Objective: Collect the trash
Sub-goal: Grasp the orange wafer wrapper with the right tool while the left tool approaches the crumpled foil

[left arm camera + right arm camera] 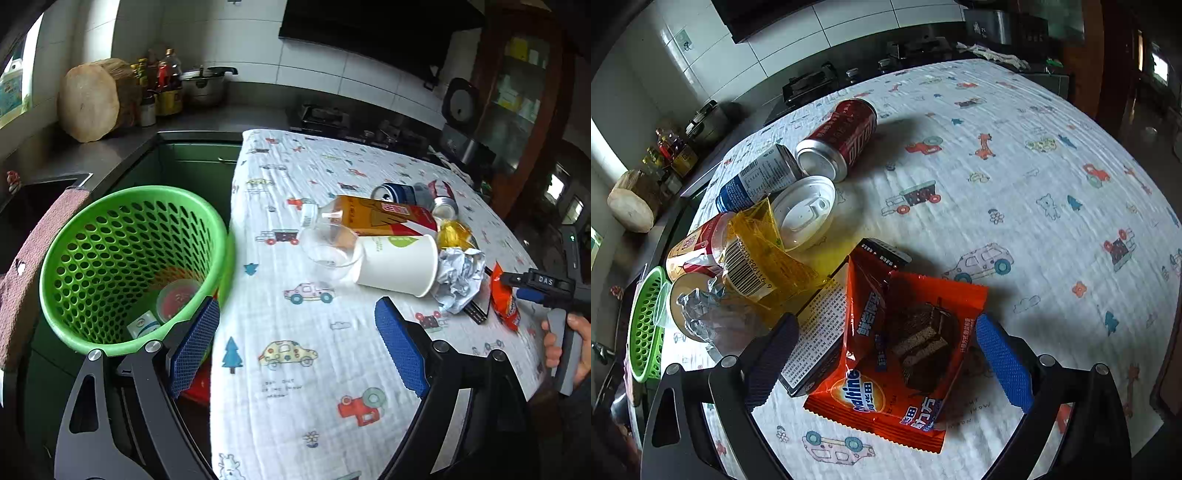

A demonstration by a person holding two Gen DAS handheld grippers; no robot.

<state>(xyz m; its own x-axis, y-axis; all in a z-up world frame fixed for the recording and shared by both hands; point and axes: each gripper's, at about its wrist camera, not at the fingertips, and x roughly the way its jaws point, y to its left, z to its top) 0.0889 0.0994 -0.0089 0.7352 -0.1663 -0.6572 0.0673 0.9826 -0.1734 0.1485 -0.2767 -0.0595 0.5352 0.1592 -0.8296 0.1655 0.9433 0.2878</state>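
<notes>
Hiding under orange wrapper [901, 354]: black box [820, 332]; label unreadable

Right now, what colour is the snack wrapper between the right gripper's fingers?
Orange snack wrapper, clearest in the right wrist view.

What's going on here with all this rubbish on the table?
A person is clearing trash off a table with a hand-held gripper in each hand. The right gripper is open with its fingers either side of an orange snack wrapper, not yet pinching it. The left gripper is open and empty, near the green basket, which already holds a few pieces. Cans, a paper cup, a bottle and crumpled foil are still on the table.
</notes>
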